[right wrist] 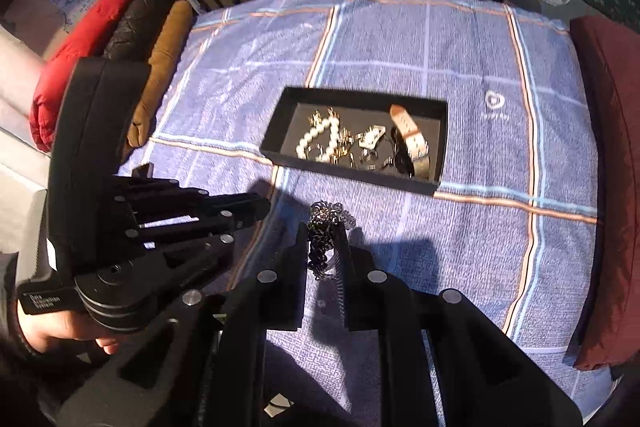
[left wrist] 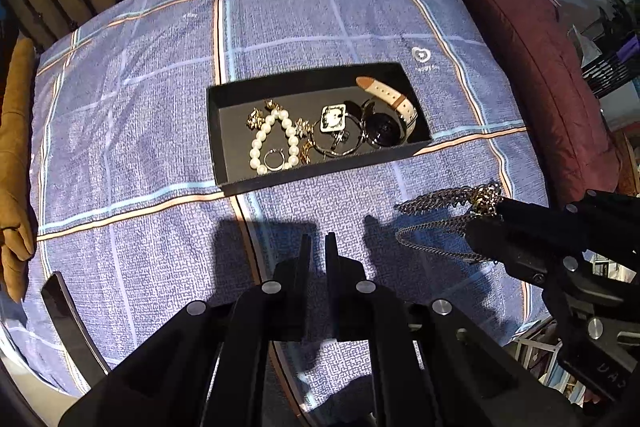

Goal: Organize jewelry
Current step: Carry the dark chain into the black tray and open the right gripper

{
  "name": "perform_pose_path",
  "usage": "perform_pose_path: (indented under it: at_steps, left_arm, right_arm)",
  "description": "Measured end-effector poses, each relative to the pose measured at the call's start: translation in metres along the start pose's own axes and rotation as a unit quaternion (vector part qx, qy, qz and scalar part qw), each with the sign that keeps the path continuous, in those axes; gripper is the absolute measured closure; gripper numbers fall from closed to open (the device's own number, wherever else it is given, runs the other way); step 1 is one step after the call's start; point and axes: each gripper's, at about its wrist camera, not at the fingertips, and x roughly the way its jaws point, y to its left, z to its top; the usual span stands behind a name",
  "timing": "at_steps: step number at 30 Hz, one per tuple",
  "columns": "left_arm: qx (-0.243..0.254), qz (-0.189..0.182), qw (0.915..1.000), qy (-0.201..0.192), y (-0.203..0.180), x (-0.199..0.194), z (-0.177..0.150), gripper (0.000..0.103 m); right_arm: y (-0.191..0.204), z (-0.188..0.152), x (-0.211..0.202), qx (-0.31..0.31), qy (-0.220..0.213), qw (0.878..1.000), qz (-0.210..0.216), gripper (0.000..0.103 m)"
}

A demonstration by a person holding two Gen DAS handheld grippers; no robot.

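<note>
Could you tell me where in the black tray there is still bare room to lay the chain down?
The tray is bare at its left end and in the strip along the far wall behind the pearl bracelet. From the pearls rightward it is crowded up to the watch. The right gripper holds the chain.
</note>
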Motion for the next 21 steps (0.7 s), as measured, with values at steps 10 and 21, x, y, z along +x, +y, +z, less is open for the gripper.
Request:
perform_pose_path:
  at_steps: [10, 21]
  left_arm:
    - [-0.014, -0.002, 0.9993, -0.034, 0.012, -0.017, 0.041, 0.097]
    - [-0.029, -0.002, 0.9993, -0.025, 0.036, 0.004, 0.084, 0.097]
  right_arm:
    - [0.0, 0.056, -0.028, -0.011, -0.05, 0.999, 0.014, 0.09]
    - [-0.005, 0.103, 0.007, -0.018, -0.032, 0.999, 0.022, 0.09]
